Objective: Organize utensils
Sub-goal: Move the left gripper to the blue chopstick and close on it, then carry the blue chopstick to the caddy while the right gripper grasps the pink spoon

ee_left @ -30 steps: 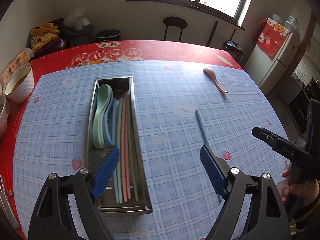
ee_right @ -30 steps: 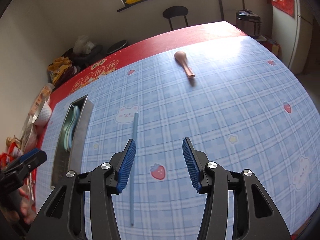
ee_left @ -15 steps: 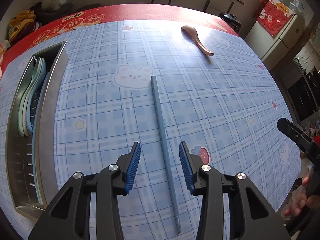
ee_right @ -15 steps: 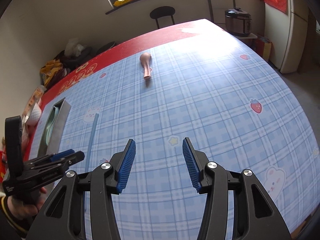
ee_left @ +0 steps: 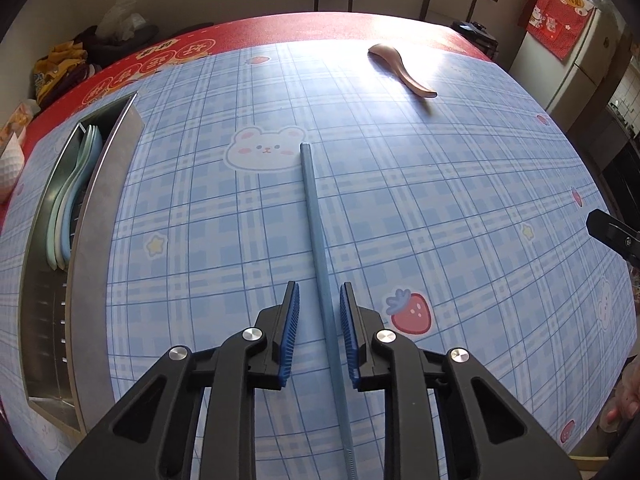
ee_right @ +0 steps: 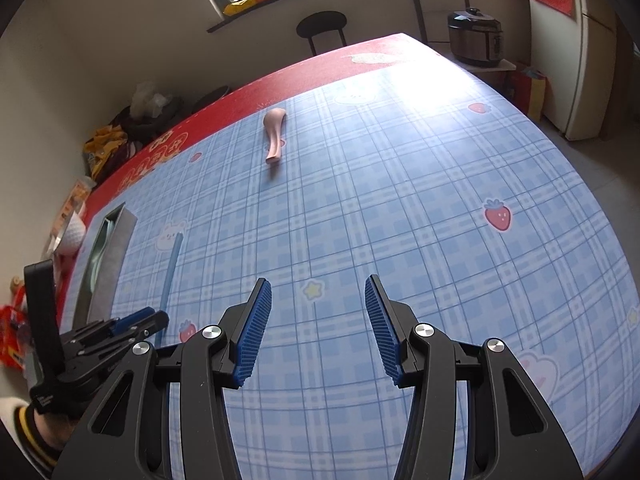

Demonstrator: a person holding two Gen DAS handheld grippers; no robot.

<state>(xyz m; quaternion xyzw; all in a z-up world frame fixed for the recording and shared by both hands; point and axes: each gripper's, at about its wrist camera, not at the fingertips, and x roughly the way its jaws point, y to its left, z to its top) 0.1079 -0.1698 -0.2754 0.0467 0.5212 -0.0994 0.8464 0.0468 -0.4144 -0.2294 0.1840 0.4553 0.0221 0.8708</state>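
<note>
A blue chopstick [ee_left: 316,224] lies on the plaid tablecloth, pointing away from me. My left gripper [ee_left: 319,296] straddles its near part, jaws narrowly open with a small gap on each side, not touching it. The chopstick also shows in the right wrist view [ee_right: 171,268], with the left gripper [ee_right: 136,320] at its near end. A pink spoon [ee_left: 400,66] lies far back on the cloth, also in the right wrist view [ee_right: 275,136]. A steel utensil tray [ee_left: 92,208] at the left holds green and blue spoons. My right gripper [ee_right: 318,292] is open and empty above bare cloth.
A white bowl [ee_left: 10,160] stands at the table's left edge beyond the tray. A black stool [ee_right: 322,28] stands behind the table. A rice cooker [ee_right: 474,38] sits on a shelf at the right. A fridge [ee_left: 576,60] stands beyond the right edge.
My left gripper moved from over the tray to the blue chopstick and narrowed its jaws around it. My right gripper swung right, away from the chopstick, still open.
</note>
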